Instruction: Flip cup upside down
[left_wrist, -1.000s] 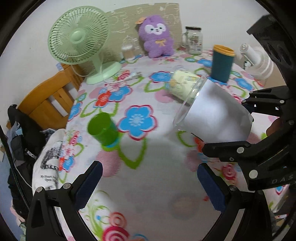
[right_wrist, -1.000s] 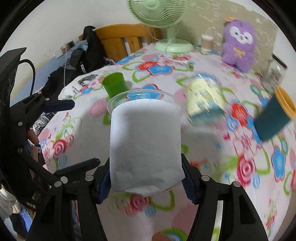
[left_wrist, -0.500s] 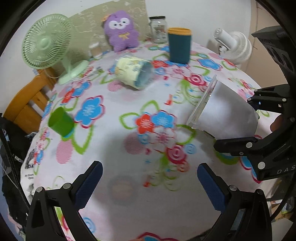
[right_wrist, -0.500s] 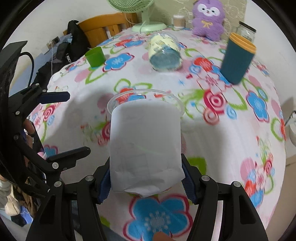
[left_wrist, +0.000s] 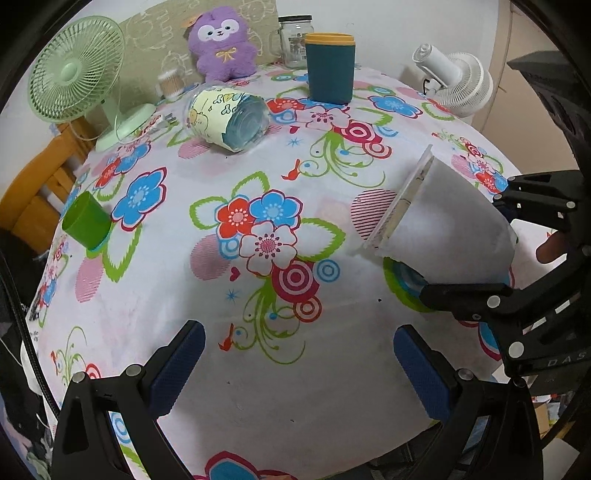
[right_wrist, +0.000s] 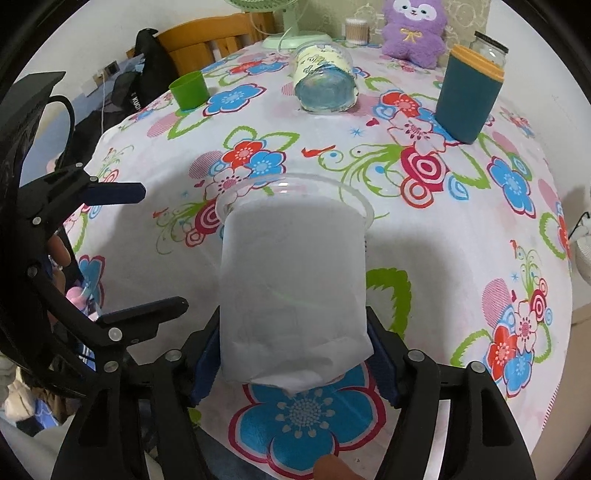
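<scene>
A clear plastic cup with a white paper sleeve (right_wrist: 293, 280) is clamped between the fingers of my right gripper (right_wrist: 293, 354), which is shut on it near its base. The cup lies tilted, rim pointing away over the flowered tablecloth. In the left wrist view the same cup (left_wrist: 447, 225) hangs at the right, rim facing left and down, a little above the table. My left gripper (left_wrist: 295, 363) is open and empty, low over the near part of the table.
A dark teal cup with a yellow rim (left_wrist: 330, 68) stands at the back. A clear printed cup (left_wrist: 229, 118) lies on its side. A small green cup (left_wrist: 86, 221) stands left. A green fan (left_wrist: 79, 74), purple plush (left_wrist: 221, 42), glass jar (left_wrist: 295, 35) and white fan (left_wrist: 458, 83) line the far edge.
Both grippers have swung to the right across the table and drawn back toward its near side. The cup stays held in the right gripper, tilted about as before. The left gripper stays open.
</scene>
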